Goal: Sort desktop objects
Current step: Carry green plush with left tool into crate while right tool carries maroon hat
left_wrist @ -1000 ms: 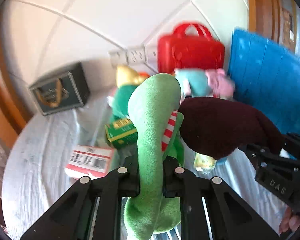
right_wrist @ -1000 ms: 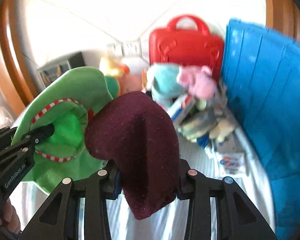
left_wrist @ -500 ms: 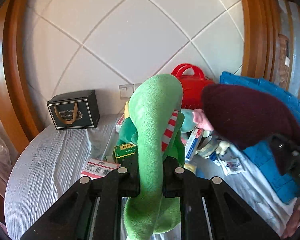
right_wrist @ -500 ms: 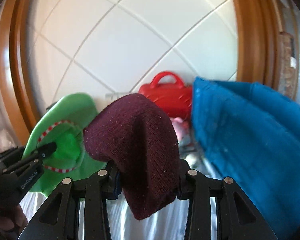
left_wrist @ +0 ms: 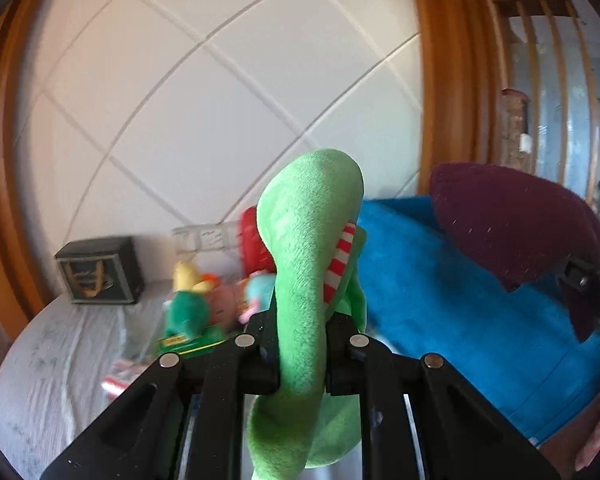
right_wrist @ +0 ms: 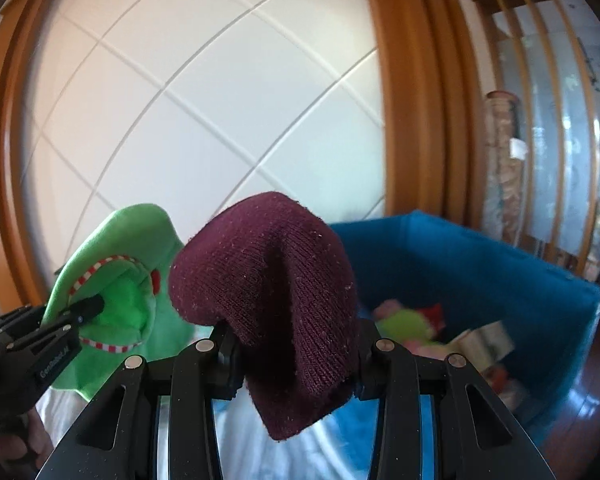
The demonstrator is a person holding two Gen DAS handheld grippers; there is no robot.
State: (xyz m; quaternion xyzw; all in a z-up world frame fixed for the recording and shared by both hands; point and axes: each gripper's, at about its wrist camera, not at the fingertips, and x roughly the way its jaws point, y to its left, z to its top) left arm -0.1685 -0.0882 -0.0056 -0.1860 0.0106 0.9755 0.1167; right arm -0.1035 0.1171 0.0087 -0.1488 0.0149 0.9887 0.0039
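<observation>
Your left gripper (left_wrist: 302, 354) is pinched tight on the green plush hat (left_wrist: 308, 280), red-and-white trim showing, held in the air just left of the blue fabric bin (right_wrist: 500, 276). Your right gripper (right_wrist: 296, 350) clamps the maroon knit beanie (right_wrist: 276, 288) in front of that bin. The toys inside the bin are blurred, and so is the clutter on the table (left_wrist: 60, 368) left of it. Both grippers point slightly downward, side by side.
</observation>
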